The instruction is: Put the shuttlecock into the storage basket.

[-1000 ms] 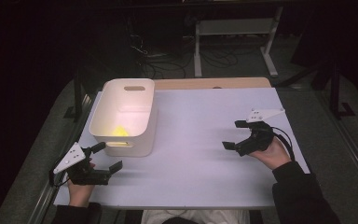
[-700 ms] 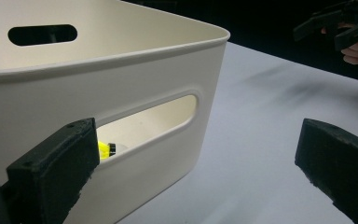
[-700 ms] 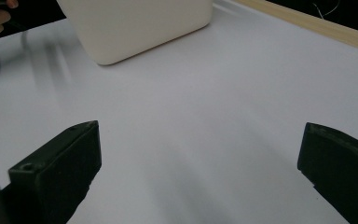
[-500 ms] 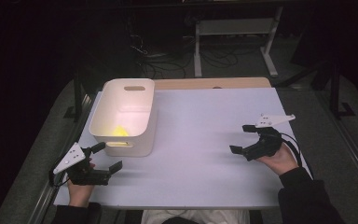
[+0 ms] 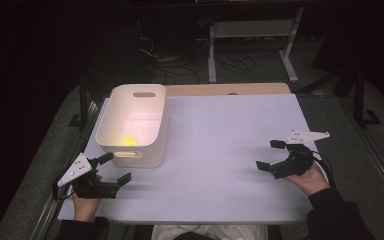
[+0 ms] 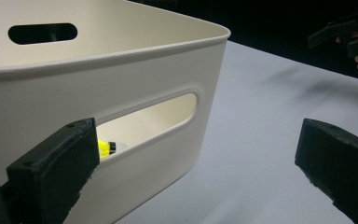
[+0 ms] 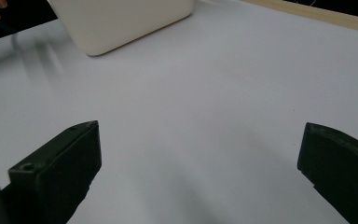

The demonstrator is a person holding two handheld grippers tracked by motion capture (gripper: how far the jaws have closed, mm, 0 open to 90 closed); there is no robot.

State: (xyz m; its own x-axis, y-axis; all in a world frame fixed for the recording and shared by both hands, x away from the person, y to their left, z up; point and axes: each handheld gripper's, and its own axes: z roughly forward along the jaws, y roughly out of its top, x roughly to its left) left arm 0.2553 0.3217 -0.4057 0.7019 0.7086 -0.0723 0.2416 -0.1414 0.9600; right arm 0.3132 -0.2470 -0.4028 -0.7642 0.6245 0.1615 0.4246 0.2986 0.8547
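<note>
Dark floor and a tangle of cables surround the white table (image 5: 220,150), which carries little besides a white bin (image 5: 132,125) at its left side, toward the far edge.

Starting at the left: the left gripper (image 5: 111,170) sits low at the near left corner, just beside the bin's near wall, its jaws spread wide with nothing between them. In the left gripper view one jaw overlaps the handle slot (image 6: 149,116) in that wall, and through the slot a yellow object (image 6: 103,148) shows on the bin floor; the high view places it at the near end of the bin, toward the middle (image 5: 127,141). What it is cannot be made out.

Well apart, at the near right, the right gripper (image 5: 271,155) hovers over bare table, also released and holding nothing.

The work in hand looks like the bin and the yellow object in it, with the left gripper the one placed for it. To reach the object well, that gripper probably needs to rise over the near rim and descend inside rather than push at the wall, since a light plastic bin may slide. The right gripper could steady the bin's right wall if so.
</note>
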